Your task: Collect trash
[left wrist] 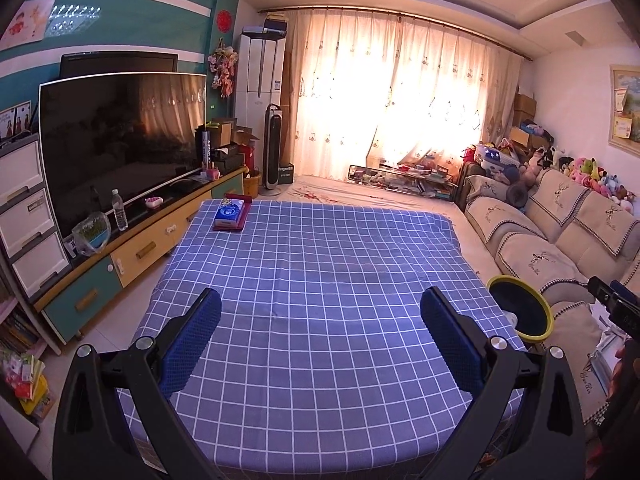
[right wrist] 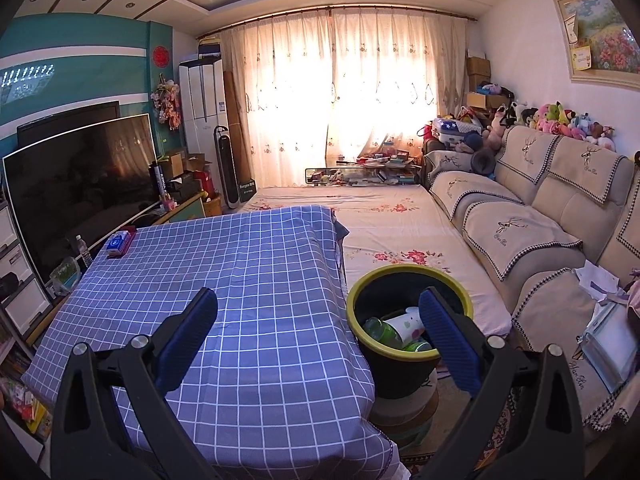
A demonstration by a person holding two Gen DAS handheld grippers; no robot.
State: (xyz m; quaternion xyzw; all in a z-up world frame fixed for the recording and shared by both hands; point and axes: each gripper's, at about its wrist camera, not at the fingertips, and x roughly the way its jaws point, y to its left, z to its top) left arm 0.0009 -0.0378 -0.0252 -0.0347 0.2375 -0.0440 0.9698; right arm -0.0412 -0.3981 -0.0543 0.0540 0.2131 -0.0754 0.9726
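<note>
Right wrist view: bin (right wrist: 408, 276) just beside the surface (right wrist: 224, 264), within easy drop reach; bottles and cup inside.
Right tongs (right wrist: 318, 332): spread, empty.
Left tongs (left wrist: 320, 332): spread, empty, over bare cloth.
Tissue pack (left wrist: 229, 213): far corner.

Both grippers: parted, holding nothing.

We hold our left gripper (left wrist: 320, 340) level and forward, its jaws set wide, blue-padded fingers (left wrist: 192, 344) angled outward from black arms. Our right gripper (right wrist: 318, 340) sits in a matching pose, jaws equally wide, blue pads (right wrist: 450, 340) bare. In the left wrist view, part of our right gripper's black body shows at the far right edge.
</note>
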